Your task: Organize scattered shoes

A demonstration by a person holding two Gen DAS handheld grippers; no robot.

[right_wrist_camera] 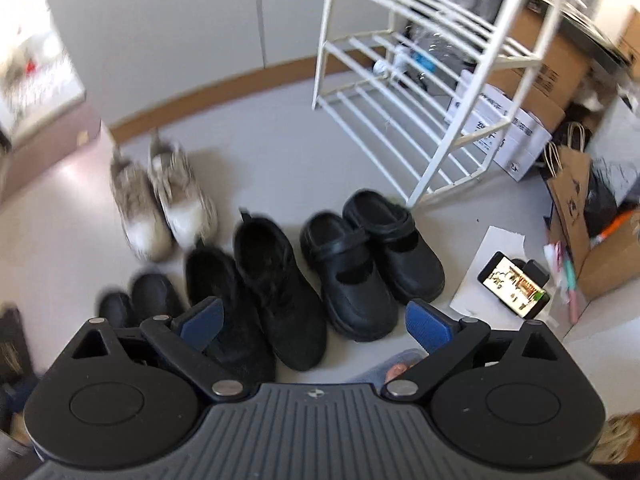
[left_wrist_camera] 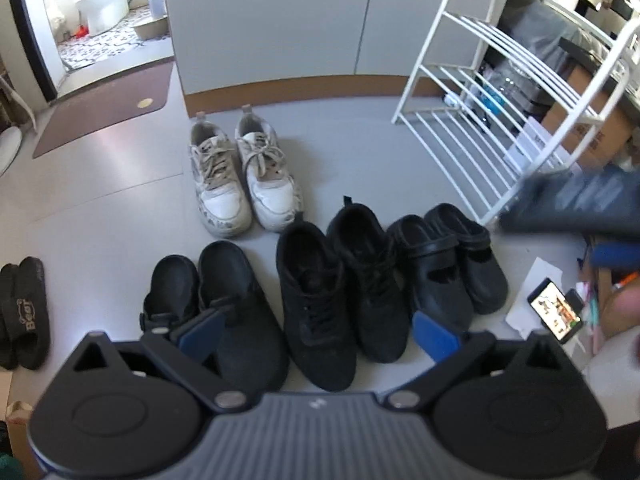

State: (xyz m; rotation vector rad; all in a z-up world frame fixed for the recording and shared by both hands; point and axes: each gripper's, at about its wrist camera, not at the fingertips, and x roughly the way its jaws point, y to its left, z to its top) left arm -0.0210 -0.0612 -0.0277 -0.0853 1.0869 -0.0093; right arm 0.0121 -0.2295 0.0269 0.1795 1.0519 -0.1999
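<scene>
Four pairs of shoes stand side by side on the grey floor. The worn white sneakers are farthest back. In front of them sit black slip-ons, black lace-up sneakers and black strap clogs. My left gripper hovers open above the black sneakers with nothing in it. My right gripper is also open and empty, above the sneakers and clogs. The right wrist view is motion-blurred. An empty white wire shoe rack stands at the back right.
Black slippers lie at the far left. At the right are a lit phone on paper, cardboard boxes and a paper bag. A blurred dark shape crosses in front of the rack. A brown mat lies before the bathroom door.
</scene>
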